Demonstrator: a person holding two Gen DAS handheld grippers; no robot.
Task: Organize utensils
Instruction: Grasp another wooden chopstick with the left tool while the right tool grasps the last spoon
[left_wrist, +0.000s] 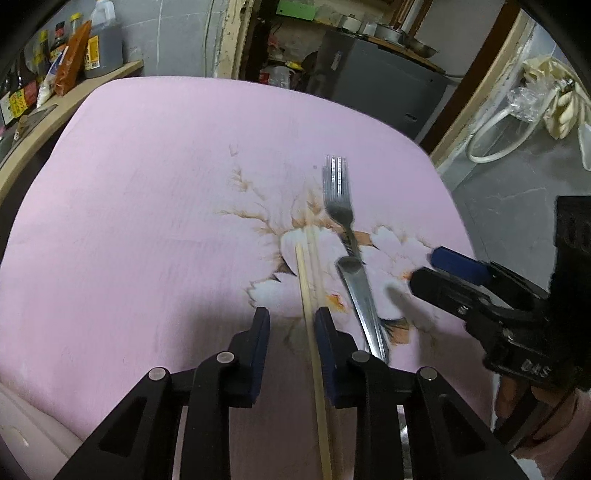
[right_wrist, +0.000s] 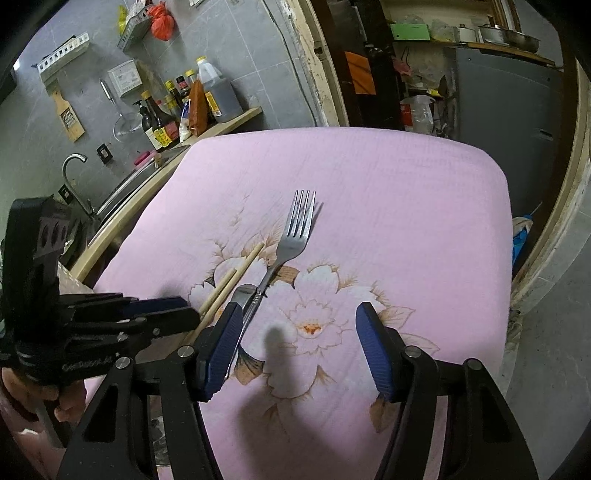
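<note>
From the left wrist view, the left claw (left_wrist: 291, 325) hangs low over the table (left_wrist: 147, 184), which wears a pink cloth with a flower print. Its two blue-padded fingers stand a little apart, and one of the chopsticks (left_wrist: 308, 295) runs straight through the gap between them. Whether the pads actually touch the stick, I cannot tell. A second, paler stick lies just beside the first, reaching a bit farther ahead. To the right of them lies the fork (left_wrist: 338, 195), tines pointing away, and a second metal utensil (left_wrist: 360, 295) overlaps its handle, running back under the right finger. Over at the right edge, the right claw (left_wrist: 436, 266) comes in from the side, blurred, near the metal handle.

Now the right wrist view. The right claw (right_wrist: 299, 332) is spread wide, blue pads well apart, and there is only flowered cloth between them. The fork (right_wrist: 295, 236) lies ahead and slightly left, on the print, tines up toward the far edge of the table (right_wrist: 406, 184). The second metal utensil (right_wrist: 245, 295) slips behind the left pad. The chopsticks (right_wrist: 236, 275) lie side by side, angled, their near ends hidden by the left claw (right_wrist: 184, 308), which enters from the left. Bottles (right_wrist: 166, 118) stand on a shelf beyond.
</note>
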